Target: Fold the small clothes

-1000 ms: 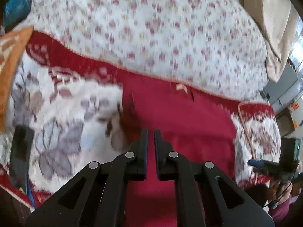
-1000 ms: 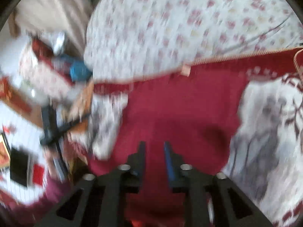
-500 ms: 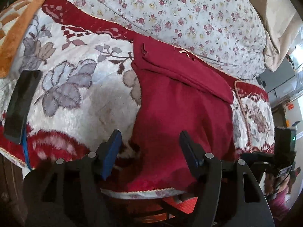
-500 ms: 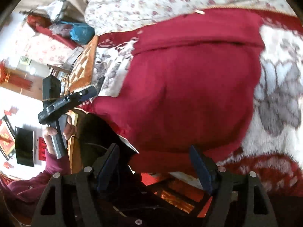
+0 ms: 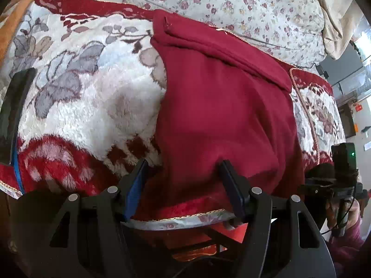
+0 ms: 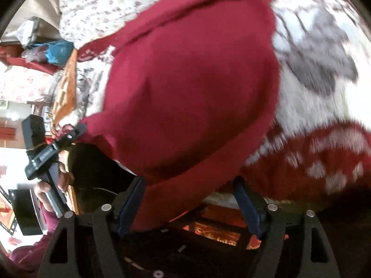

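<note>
Red garment [image 5: 222, 106] lies flat on the floral plush blanket [image 5: 92, 97]. Left gripper [image 5: 183, 169] and right gripper [image 6: 190, 185] both released, jaws spread wide astride the garment's near hem, having just opened.

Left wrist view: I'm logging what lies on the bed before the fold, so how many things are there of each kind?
Red garment: 1
Plush flowered blanket: 1
Small-flowered quilt: 1
Orange cushion: 1
Dark phone-like slab at the left edge: 1
Total: 5
</note>
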Demonstrator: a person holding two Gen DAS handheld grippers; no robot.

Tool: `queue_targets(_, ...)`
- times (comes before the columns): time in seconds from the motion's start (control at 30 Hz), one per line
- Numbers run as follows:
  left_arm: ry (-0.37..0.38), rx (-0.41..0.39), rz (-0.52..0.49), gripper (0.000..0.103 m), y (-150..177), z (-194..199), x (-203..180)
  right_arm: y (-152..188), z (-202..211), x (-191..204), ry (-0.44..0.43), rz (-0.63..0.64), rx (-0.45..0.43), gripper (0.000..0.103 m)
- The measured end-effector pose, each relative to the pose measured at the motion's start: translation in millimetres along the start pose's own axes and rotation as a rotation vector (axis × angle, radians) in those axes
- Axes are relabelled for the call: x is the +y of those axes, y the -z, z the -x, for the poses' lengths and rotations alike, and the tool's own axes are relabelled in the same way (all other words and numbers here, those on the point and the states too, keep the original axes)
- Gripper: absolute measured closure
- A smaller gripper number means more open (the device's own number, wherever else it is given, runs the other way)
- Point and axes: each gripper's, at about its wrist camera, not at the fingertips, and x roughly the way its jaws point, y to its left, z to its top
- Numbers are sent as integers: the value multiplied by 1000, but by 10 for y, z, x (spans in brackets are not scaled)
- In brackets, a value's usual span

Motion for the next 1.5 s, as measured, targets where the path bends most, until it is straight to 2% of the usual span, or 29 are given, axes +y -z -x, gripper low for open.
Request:
queue_targets(0.13,41,34,27,39,27,-13,61,72,-55,-138,-42,-46,11,28)
queue_targets(0.27,162,4,89,37,13,167,150,91,-90,-101,-96,-23,-4,28)
queue_targets(0.4,149,2,67,33,41,217,130,74,-167,-2,-88,37,-8,28)
queue_targets(0.57,101,42,-8,33,117,109,72,54,-199,-47,-112,22,-38,29)
queue_targets(0.7,120,8,-18,34,46,48,38,41,-219,-52,-137,25,-60,48)
queue_targets(0.73,124,13,-21,39,32,23,26,38,-223,-54,-135,41,-70,53)
queue_targets(0.77,125,37,-44,58,14,-30,-22,35,-229,-58,-129,56,-77,61)
queue_targets(0.8,116,53,-68,69,11,-58,-67,49,-212,-95,-128,60,-79,67)
queue_targets(0.83,102,54,-93,84,4,-64,-117,44,-196,-109,-136,65,-84,70)
queue_targets(0.87,103,43,-104,88,-12,-45,-150,40,-166,-101,-151,68,-94,76)
queue_targets(0.9,122,18,-100,88,-59,17,-168,33,-108,-73,-182,79,-116,82)
queue_targets(0.97,153,-38,-73,91,-192,159,-160,-23,111,-15,-230,112,-180,85)
queue_targets(1.07,175,-132,-38,95,-443,369,-154,-199,551,47,-286,143,-337,89)
queue_targets(1.1,176,-148,-41,95,-511,396,-175,-307,744,54,-291,156,-415,89)
queue_targets(1.17,155,-161,-55,95,-657,390,-241,-503,969,45,-280,157,-511,90)
queue_targets(1.23,147,-150,-67,95,-701,347,-295,-671,1048,43,-254,145,-517,90)
queue_targets(1.33,133,-143,-89,95,-653,289,-273,-675,1030,94,-271,150,-444,87)
queue_targets(1.37,128,-140,-82,95,-645,258,-272,-635,979,140,-249,165,-409,73)
queue_targets(1.4,125,-133,-68,95,-639,217,-265,-549,889,215,-193,209,-364,43)
queue_targets(1.43,124,-124,-51,95,-631,184,-245,-488,818,247,-165,236,-329,31)
queue_targets(1.47,124,-115,-34,95,-618,159,-225,-432,712,279,-150,247,-285,27)
queue_targets(1.5,126,-114,-33,95,-599,158,-227,-372,577,274,-132,235,-205,27)
